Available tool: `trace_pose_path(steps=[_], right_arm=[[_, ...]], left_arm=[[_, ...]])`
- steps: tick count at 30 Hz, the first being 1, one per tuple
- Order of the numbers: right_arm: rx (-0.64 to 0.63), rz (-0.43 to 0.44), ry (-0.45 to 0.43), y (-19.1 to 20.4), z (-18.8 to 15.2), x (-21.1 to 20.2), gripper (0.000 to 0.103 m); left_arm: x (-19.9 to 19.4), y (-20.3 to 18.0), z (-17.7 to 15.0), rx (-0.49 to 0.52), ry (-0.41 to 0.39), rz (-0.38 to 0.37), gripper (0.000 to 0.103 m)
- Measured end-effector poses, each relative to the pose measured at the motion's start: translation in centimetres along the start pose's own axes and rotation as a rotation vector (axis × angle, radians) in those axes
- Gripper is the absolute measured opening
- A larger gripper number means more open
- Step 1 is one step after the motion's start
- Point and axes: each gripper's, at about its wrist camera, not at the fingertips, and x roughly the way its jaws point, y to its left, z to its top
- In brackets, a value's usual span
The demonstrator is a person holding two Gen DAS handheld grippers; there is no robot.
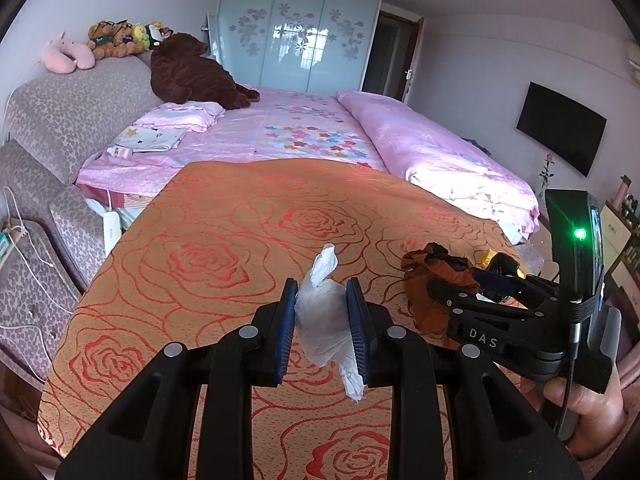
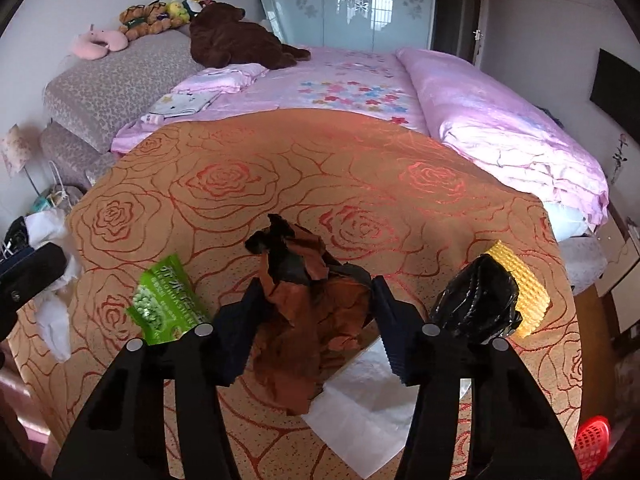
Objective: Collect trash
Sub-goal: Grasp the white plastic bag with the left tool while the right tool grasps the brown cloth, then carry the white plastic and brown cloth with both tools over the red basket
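My left gripper point(image 1: 321, 286) is shut on a crumpled white tissue point(image 1: 324, 320), held just above the orange rose-patterned tablecloth point(image 1: 208, 240). To its right, my right gripper point(image 1: 460, 282) stands at a wad of crumpled brown and black paper point(image 1: 420, 280). In the right wrist view that brown paper point(image 2: 308, 320) fills the gap of the right gripper point(image 2: 316, 292), and both pads press against its sides. A person's hand point(image 1: 588, 412) holds the right gripper's handle.
On the cloth lie a green snack wrapper point(image 2: 164, 300), a black plastic wad point(image 2: 476, 304) against a yellow ribbed piece point(image 2: 524, 288), and a flat white sheet point(image 2: 360, 412). A red basket point(image 2: 592, 444) sits low at the right. A pink bed point(image 1: 312, 128) lies beyond the table.
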Motion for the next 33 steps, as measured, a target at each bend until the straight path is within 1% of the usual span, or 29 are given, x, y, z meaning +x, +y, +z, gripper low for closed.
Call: trace_pose_path(steps=[4, 9, 16, 19, 26, 33], right_arm=[[0.008, 0.01, -0.038, 0.1, 0.0, -1.5, 0.051], [0.01, 0.008, -0.123, 0.2, 0.2, -5.1, 0.051], [0.051, -0.029, -0.179, -1.1, -0.6, -8.7, 0.051], [0.066, -0.059, -0.203, -1.9, -1.1, -10.2, 0.051], [0.132, -0.1, -0.224, -4.8, -3.1, -12.8, 0.051], [0.196, -0.16, -0.224, -7.7, -5.2, -14.4, 0.051]], left_arm=[[-0.2, -0.1, 0.1, 0.001, -0.008, 0.002, 0.024], [-0.6, -0.3, 0.1, 0.004, -0.017, -0.001, 0.024], [-1.2, -1.2, 0.2, 0.025, -0.029, -0.013, 0.024], [-1.5, -1.8, 0.2, 0.039, -0.034, -0.021, 0.024], [-2.0, -3.3, 0.0, 0.068, -0.038, -0.048, 0.024], [-2.1, -5.6, -0.3, 0.109, -0.033, -0.092, 0.024]])
